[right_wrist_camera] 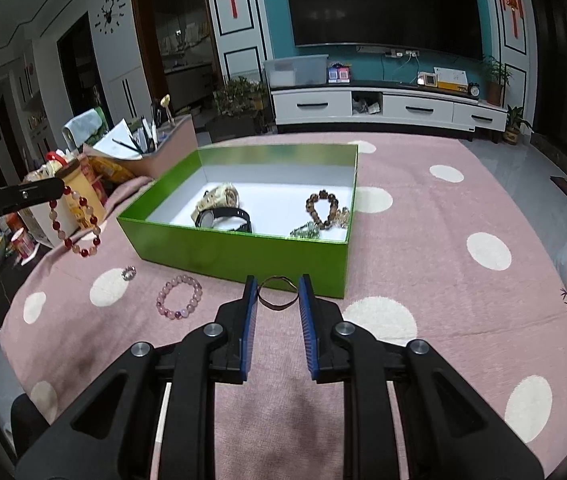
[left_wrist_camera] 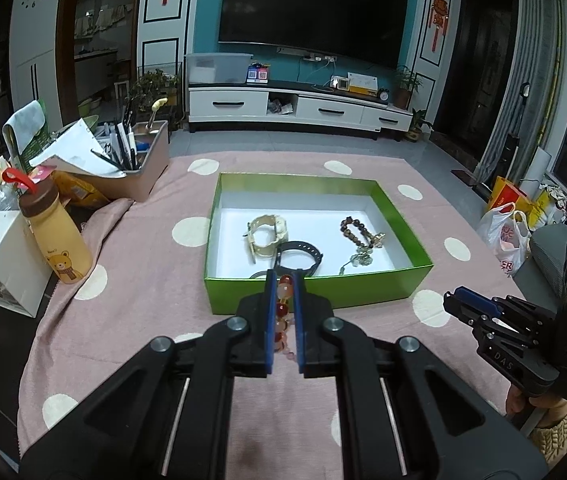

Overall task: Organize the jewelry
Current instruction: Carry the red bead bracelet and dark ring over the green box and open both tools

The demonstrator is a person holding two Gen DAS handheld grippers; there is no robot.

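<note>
The right gripper (right_wrist_camera: pixel 278 294) holds its blue fingers (right_wrist_camera: pixel 249 312) apart on either side of a thin dark bangle (right_wrist_camera: pixel 277 293) lying on the pink dotted cloth (right_wrist_camera: pixel 423 248), just before the near wall of the green box (right_wrist_camera: pixel 239 249); whether the pads touch the bangle cannot be told; inside the box lie a cream watch (right_wrist_camera: pixel 219 199), a black watch (right_wrist_camera: pixel 223 218), a brown bead bracelet (right_wrist_camera: pixel 322 208) and a pale green piece (right_wrist_camera: pixel 307 231); on the cloth left of the bangle rest a pink bead bracelet (right_wrist_camera: pixel 179 297) and a small silver ring (right_wrist_camera: pixel 128 273); at far left the left gripper (right_wrist_camera: pixel 43 190) carries a red-and-peach bead bracelet (right_wrist_camera: pixel 79 222) hanging clear of the cloth.
</note>
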